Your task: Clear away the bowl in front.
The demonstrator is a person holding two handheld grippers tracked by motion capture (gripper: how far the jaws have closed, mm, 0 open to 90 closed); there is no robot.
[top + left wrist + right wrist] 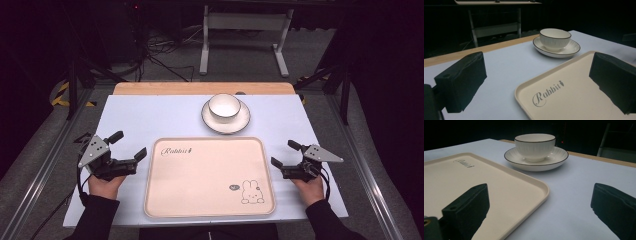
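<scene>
- Tray [210,177] lies flat between both grippers, its corners just beside their fingertips.
- Left gripper [131,145]: jaws spread wide, holding nothing.
- Right gripper [283,154]: jaws likewise apart, empty.
- Bowl [224,107] on saucer [242,120] sits beyond the fingers.

Glossy ceramic bowl [224,107] and saucer [242,120]; matt plastic tray [210,175].

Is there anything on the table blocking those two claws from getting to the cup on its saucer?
Nothing visible. The left claw and right claw flank the tray; bare table lies between them and the cup.
</scene>
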